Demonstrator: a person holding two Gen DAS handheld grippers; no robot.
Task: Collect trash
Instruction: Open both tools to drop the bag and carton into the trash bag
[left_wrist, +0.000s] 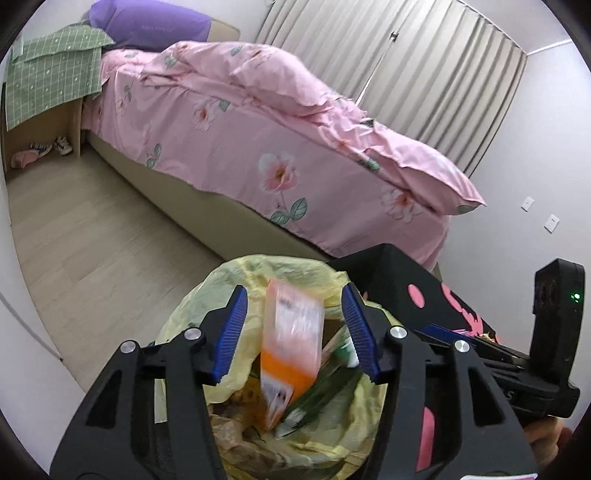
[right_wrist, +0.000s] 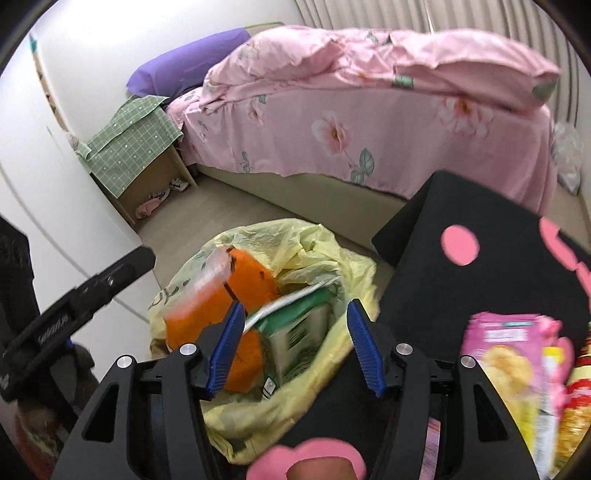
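Your left gripper (left_wrist: 295, 332) gapes open; the orange packet (left_wrist: 291, 347) drops, blurred, into the yellow bag (left_wrist: 280, 269) near you. Right gripper (right_wrist: 295, 343) open too. Remaining pink packet (right_wrist: 506, 354) (right, on the black table (right_wrist: 480, 295)) looks light, crinkly, slippery: pinch an edge.

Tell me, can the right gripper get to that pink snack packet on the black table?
Probably yes. The right gripper is open and empty over the yellow trash bag, and the pink snack packet lies close on its right atop the black table, with nothing between them.
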